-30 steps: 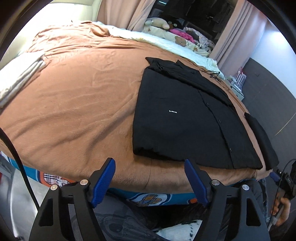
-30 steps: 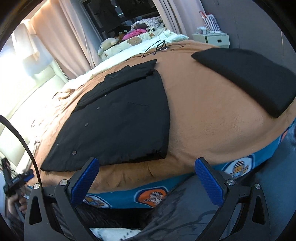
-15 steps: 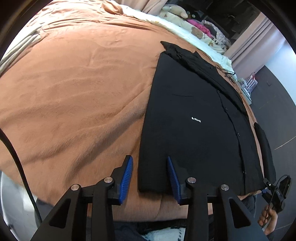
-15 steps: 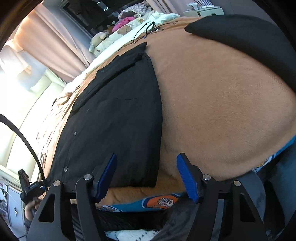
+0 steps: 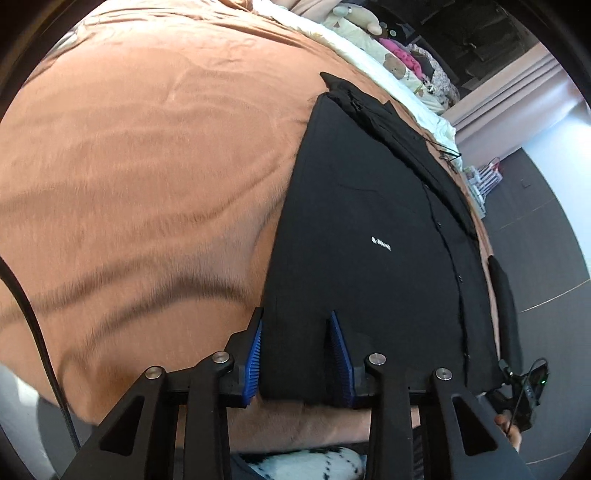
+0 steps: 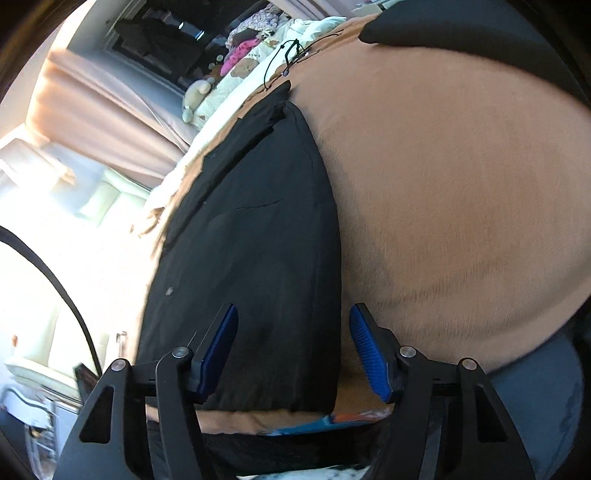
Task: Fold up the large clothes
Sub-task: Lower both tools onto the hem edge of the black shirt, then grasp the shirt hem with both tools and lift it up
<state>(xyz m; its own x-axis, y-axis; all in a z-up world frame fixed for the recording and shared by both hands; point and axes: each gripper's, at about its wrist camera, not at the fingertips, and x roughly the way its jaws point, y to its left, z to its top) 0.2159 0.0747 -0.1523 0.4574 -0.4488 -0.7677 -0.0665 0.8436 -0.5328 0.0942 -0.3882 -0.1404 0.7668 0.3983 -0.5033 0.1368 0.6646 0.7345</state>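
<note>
A black button shirt [image 5: 369,229] with a small white logo lies flat on the orange-brown bed cover [image 5: 147,166], sides folded in. My left gripper [image 5: 297,332] is open, its blue pads straddling the shirt's near left hem corner. In the right wrist view the same shirt [image 6: 258,240] shows, and my right gripper [image 6: 293,325] is open, its pads straddling the near right hem corner. Neither gripper pinches the cloth.
A folded black garment [image 6: 480,33] lies on the bed at the far right, also in the left wrist view [image 5: 504,295]. Pillows and plush toys [image 5: 391,51] lie at the bed's far end. A black cord [image 6: 284,59] lies beyond the collar. The bed edge is right below the grippers.
Both grippers have moved forward and down from the bed edge onto the shirt's near hem corners. Their jaws have narrowed from wide open.
</note>
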